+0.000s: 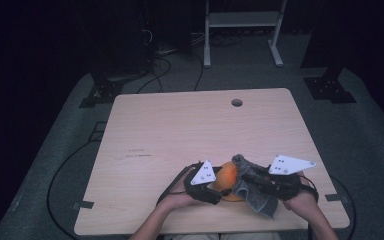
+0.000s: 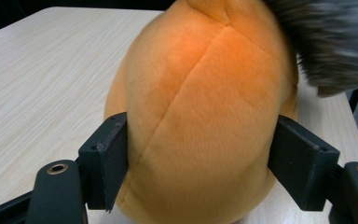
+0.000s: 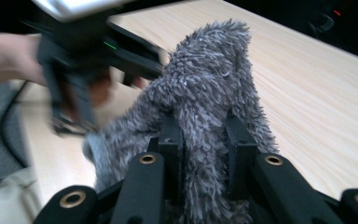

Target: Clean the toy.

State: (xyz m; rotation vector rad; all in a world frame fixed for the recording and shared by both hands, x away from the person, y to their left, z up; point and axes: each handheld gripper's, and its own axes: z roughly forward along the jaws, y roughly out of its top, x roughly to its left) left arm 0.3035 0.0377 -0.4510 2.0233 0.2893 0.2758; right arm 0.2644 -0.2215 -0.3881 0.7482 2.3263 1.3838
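Note:
An orange plush toy (image 1: 227, 176) sits on the table (image 1: 180, 130) near its front edge. My left gripper (image 1: 219, 192) is shut on it, and in the left gripper view both black jaws press into the orange plush (image 2: 205, 93) at its sides, around the left gripper's midpoint (image 2: 200, 154). A grey fuzzy cloth (image 1: 252, 192) drapes over the toy's right side and hangs toward the front edge. My right gripper (image 1: 250, 179) is shut on this cloth. In the right gripper view, the grey cloth (image 3: 209, 84) rises pinched between the right gripper's (image 3: 205, 135) jaws. A corner of the cloth (image 2: 331, 42) shows at the upper right of the left gripper view.
The light wooden table has a round cable hole (image 1: 237, 102) near its far edge. A white metal frame (image 1: 242, 20) stands on the floor behind it, with cables (image 1: 155, 70) beside it. The person's hands come in at the table's front edge.

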